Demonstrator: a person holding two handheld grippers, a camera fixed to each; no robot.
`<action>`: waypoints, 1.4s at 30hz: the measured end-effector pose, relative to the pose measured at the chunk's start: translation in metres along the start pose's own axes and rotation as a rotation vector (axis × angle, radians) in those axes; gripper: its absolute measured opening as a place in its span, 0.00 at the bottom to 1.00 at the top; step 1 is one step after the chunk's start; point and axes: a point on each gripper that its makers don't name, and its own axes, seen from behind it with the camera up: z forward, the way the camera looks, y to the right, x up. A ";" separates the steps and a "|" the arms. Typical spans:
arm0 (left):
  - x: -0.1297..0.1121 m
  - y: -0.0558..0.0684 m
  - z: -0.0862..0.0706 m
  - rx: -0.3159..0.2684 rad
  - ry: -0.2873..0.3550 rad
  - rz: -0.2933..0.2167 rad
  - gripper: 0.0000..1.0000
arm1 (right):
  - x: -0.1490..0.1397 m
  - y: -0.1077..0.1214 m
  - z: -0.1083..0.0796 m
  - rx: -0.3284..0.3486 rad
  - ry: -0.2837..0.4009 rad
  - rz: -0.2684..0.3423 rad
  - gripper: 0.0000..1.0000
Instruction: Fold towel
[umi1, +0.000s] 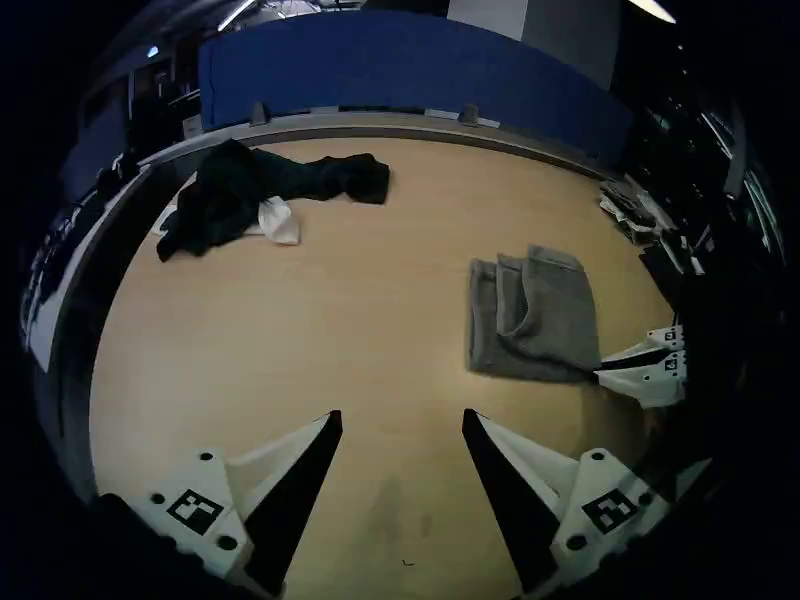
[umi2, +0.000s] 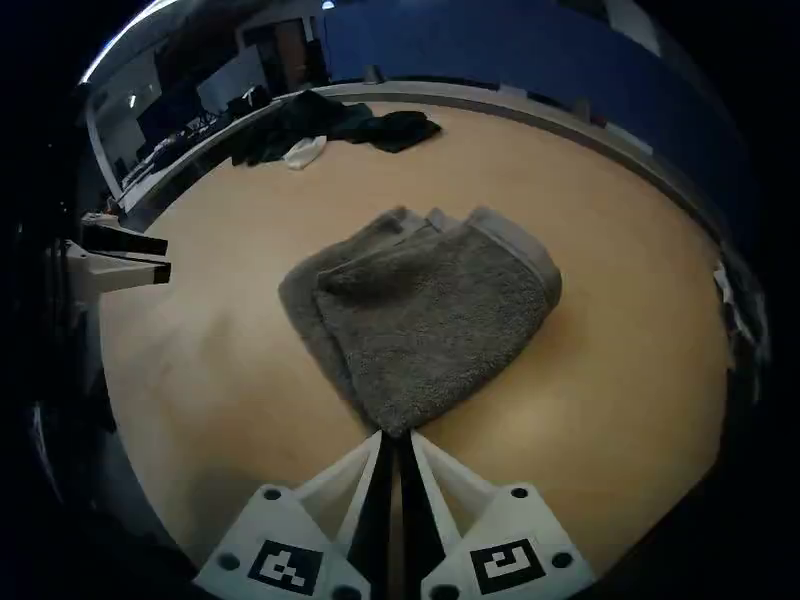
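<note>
A grey towel (umi1: 535, 310) (umi2: 430, 310) lies folded into a thick wad on the wooden table (umi1: 330, 320) (umi2: 630, 280). In the right gripper view, my right gripper (umi2: 397, 437) is shut, and the towel's near corner runs to a point between its fingertips. Seen from the left gripper view, the right gripper (umi1: 600, 375) touches the towel's near right corner. My left gripper (umi1: 400, 420) stands open above bare table, left of the towel, with nothing between its fingers. It appears in the right gripper view as the left gripper (umi2: 165, 257) at the table's left edge.
A heap of dark clothes (umi1: 240, 190) (umi2: 340, 125) with a white cloth (umi1: 278, 220) (umi2: 303, 152) lies at the far side of the table. A blue partition (umi1: 400, 70) (umi2: 520, 50) runs behind it. Small items (umi1: 630, 205) sit at the right edge.
</note>
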 end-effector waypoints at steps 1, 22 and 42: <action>0.000 -0.001 -0.001 0.001 0.000 0.000 0.89 | 0.001 0.000 -0.001 -0.001 0.005 -0.003 0.05; 0.009 -0.009 -0.015 0.013 0.028 -0.007 0.89 | 0.055 0.041 -0.055 -0.087 0.144 -0.180 0.04; 0.029 0.001 -0.018 -0.010 0.051 -0.012 0.89 | 0.109 0.080 -0.130 -0.136 0.273 -0.311 0.04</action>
